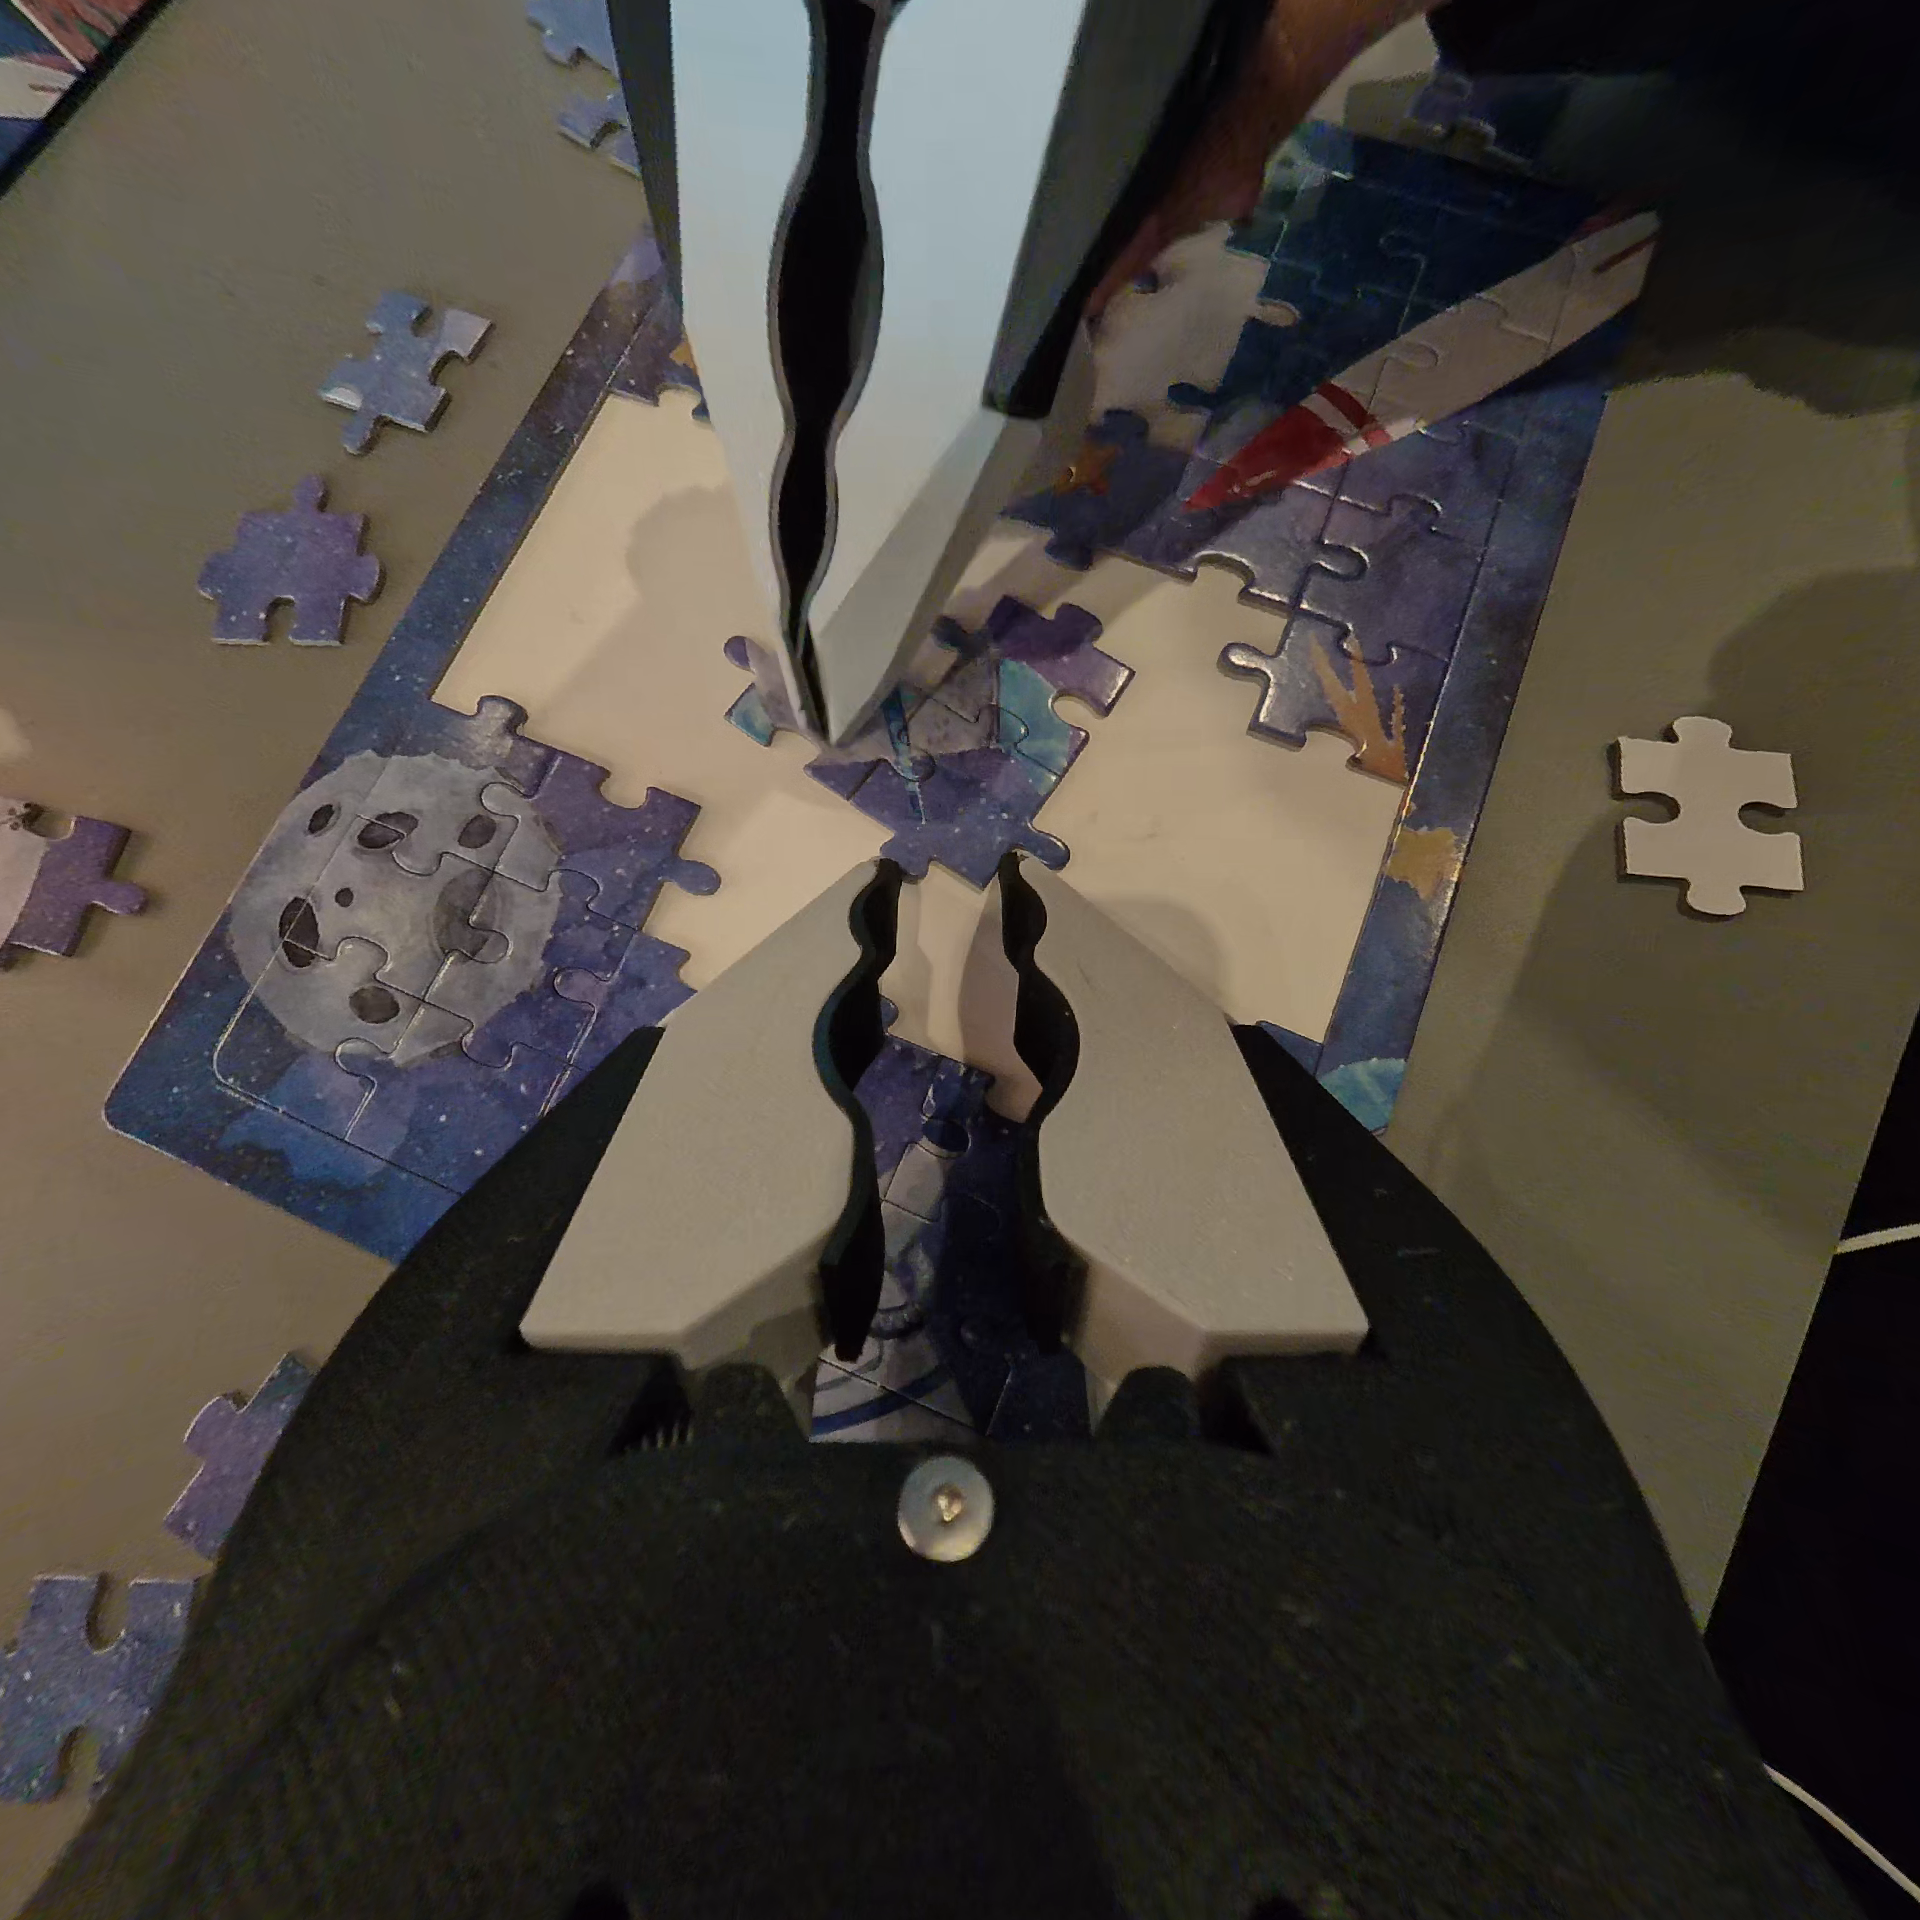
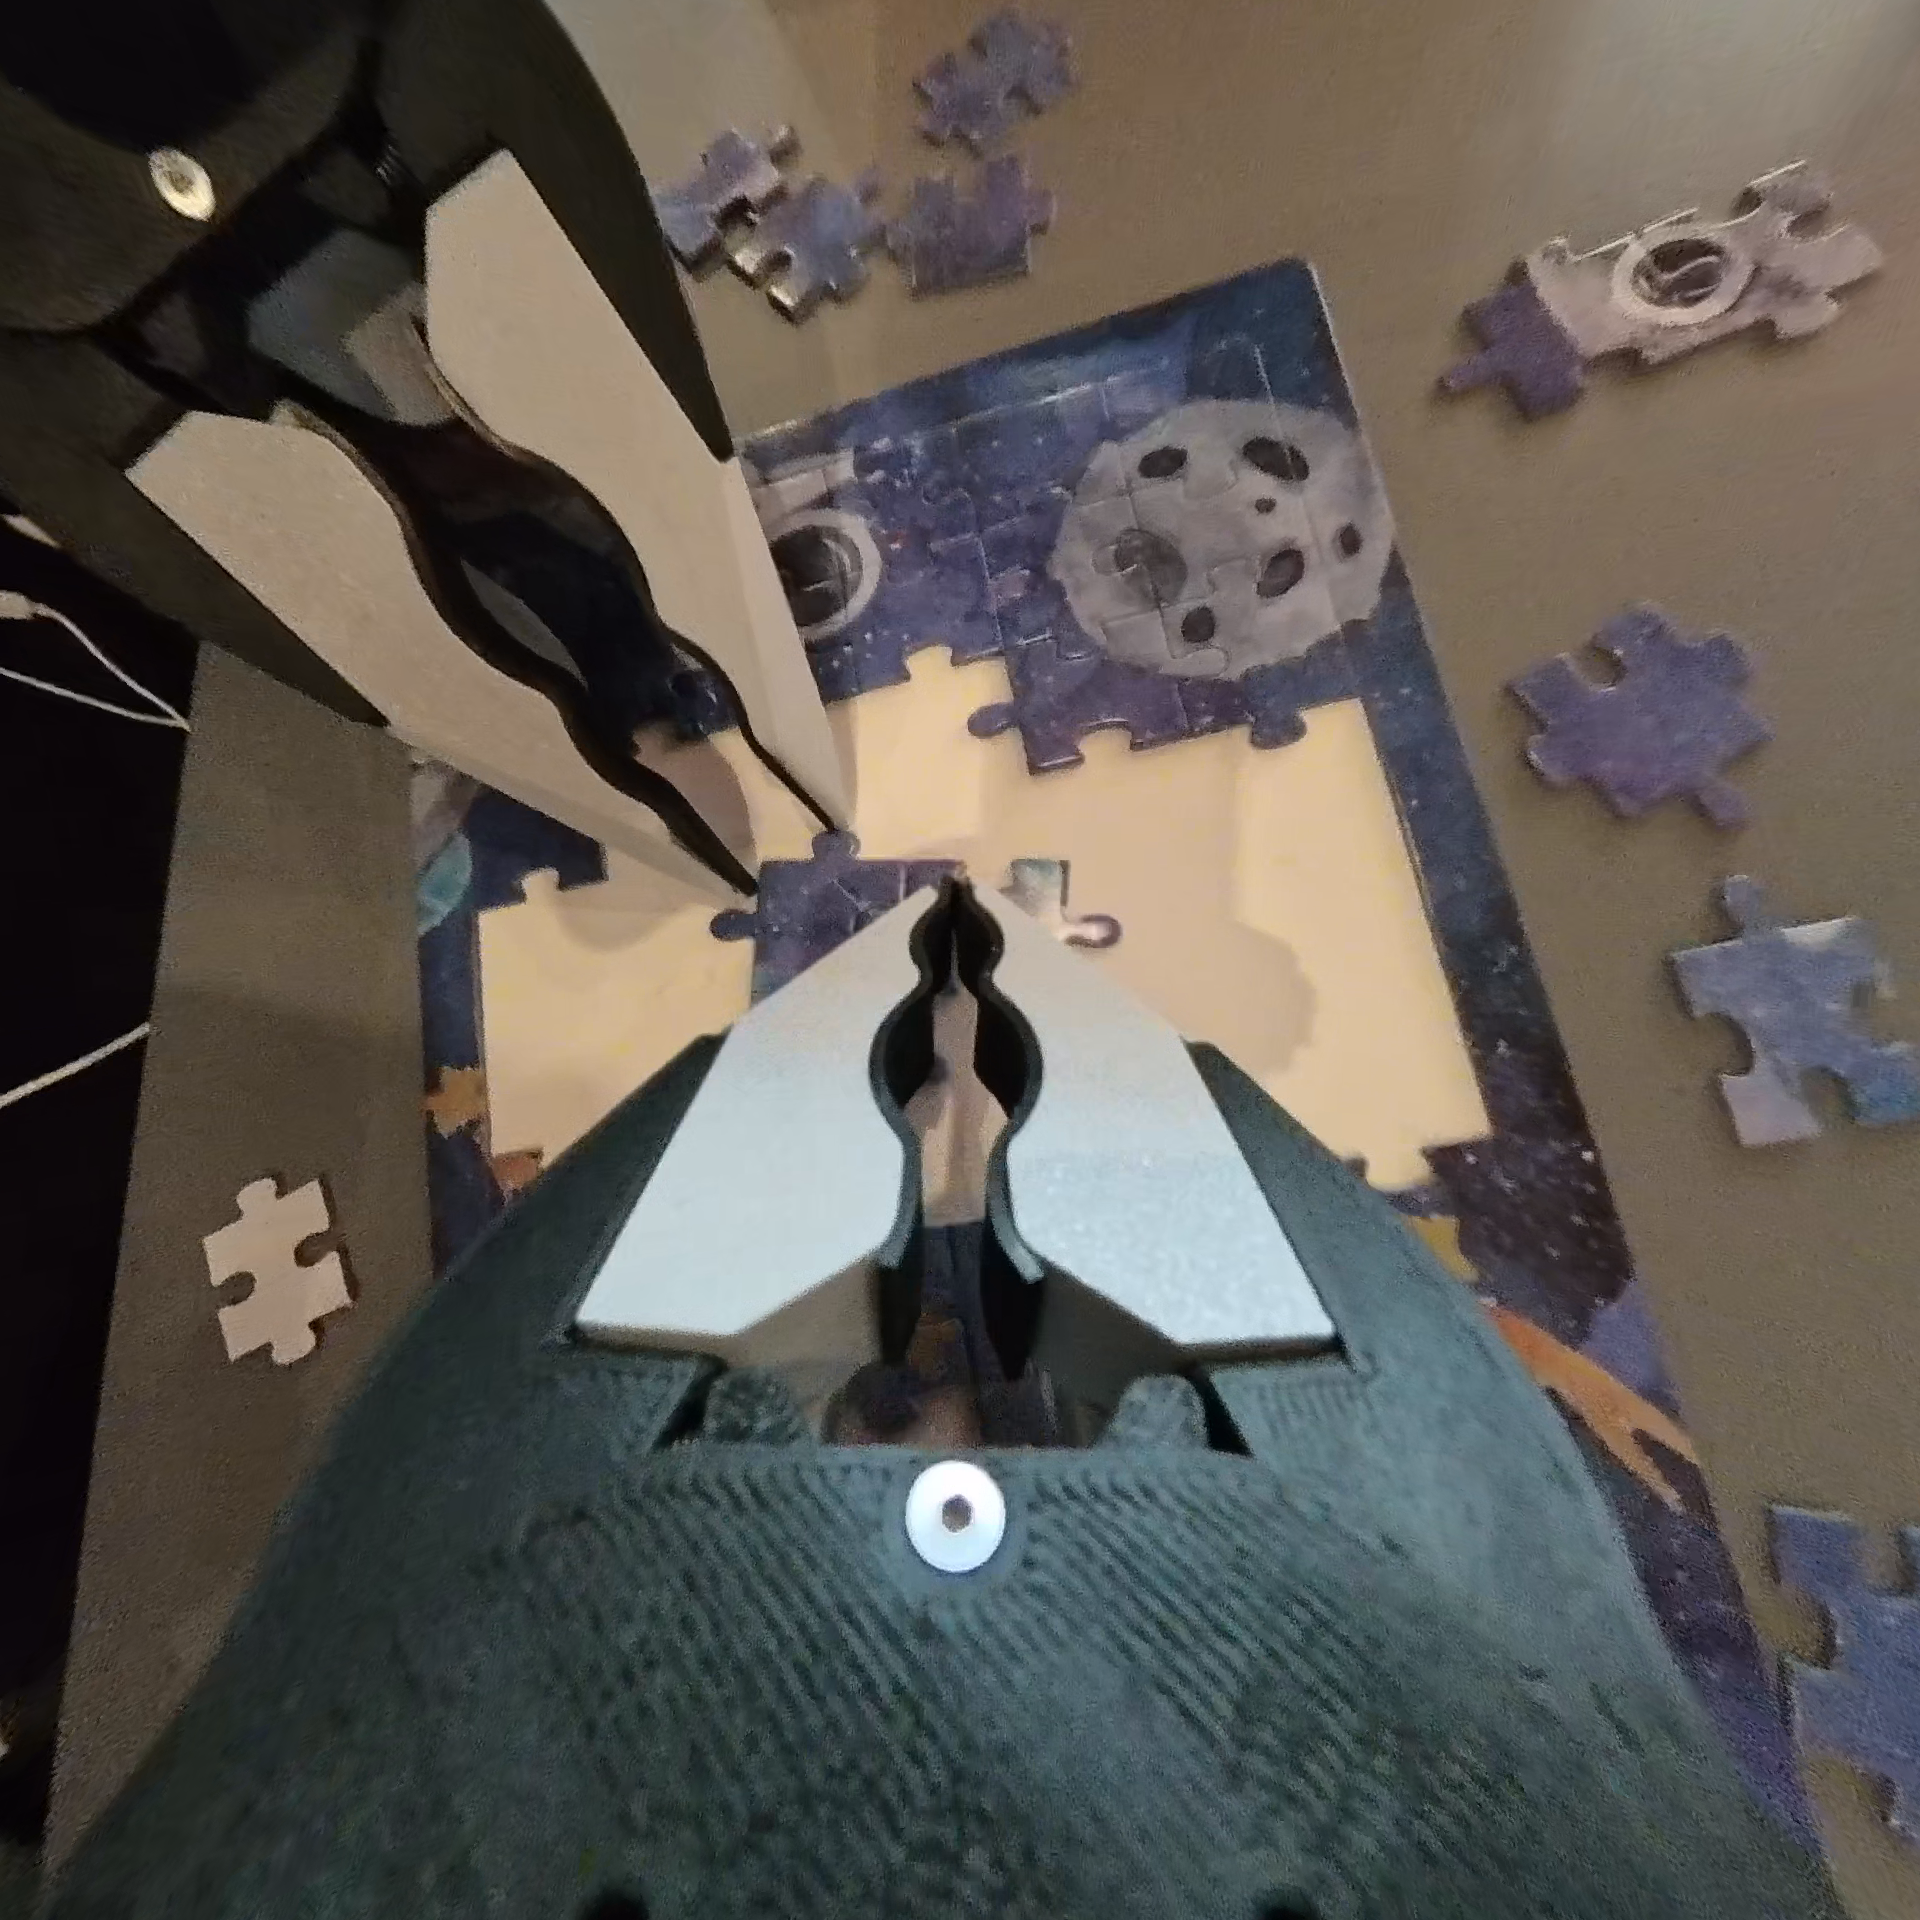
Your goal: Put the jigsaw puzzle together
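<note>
The puzzle tray (image 1: 395, 665) has a blue frame and a bare cream floor; it also shows in the right wrist view (image 2: 1423, 727). A moon section (image 1: 416, 894) (image 2: 1216, 540) and a rocket section (image 1: 1351, 416) are assembled in it. A small cluster of joined purple pieces (image 1: 935, 790) (image 2: 800, 904) lies loose on the bare floor. My left gripper (image 1: 948, 868) (image 2: 795, 852) is open, its tips at the cluster's near edge. My right gripper (image 2: 951, 883) (image 1: 821, 727) is shut, its tips down on the cluster's far side.
Loose purple pieces lie on the grey table to the left of the tray (image 1: 291, 566) (image 2: 1642, 727). One piece lies white side up (image 1: 1709, 816) (image 2: 275, 1268). Two joined pieces (image 2: 1662, 301) lie apart. The table edge (image 1: 1766, 1403) drops to a dark floor with white cords. Only a small space, under 4 cm, lies between the two pairs of fingers. The right tips stand about 8 cm off the moon section (image 1: 416, 894). My right wrist view (image 2: 1206, 544) looks at it from another angle.
</note>
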Tool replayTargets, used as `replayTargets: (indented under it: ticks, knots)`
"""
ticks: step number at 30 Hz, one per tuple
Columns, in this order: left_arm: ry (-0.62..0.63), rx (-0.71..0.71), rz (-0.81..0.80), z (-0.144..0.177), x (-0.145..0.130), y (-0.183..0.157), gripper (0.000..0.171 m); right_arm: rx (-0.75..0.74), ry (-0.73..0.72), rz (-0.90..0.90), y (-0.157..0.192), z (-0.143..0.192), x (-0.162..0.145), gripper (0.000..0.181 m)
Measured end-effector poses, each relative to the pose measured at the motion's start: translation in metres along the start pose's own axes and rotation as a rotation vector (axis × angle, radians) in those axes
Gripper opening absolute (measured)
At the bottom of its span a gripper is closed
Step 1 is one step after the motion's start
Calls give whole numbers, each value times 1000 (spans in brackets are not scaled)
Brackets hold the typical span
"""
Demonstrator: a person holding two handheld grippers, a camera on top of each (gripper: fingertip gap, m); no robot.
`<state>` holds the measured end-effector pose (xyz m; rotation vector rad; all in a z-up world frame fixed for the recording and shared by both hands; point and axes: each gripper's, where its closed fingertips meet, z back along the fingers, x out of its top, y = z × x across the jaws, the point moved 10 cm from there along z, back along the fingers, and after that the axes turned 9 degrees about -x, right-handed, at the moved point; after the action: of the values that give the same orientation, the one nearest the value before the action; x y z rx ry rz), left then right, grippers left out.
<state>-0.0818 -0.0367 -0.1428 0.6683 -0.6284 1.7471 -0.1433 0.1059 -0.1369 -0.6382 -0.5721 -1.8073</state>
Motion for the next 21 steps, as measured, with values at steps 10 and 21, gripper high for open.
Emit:
replayTargets:
  ticks: [10,21]
  knots:
    - [0,-1,1,0,0,0,19,-11,-9,49,-3,4,-3,0]
    - [-1,9,0,0,0,0,21,-2,-1,-45,-23,14,-15,0]
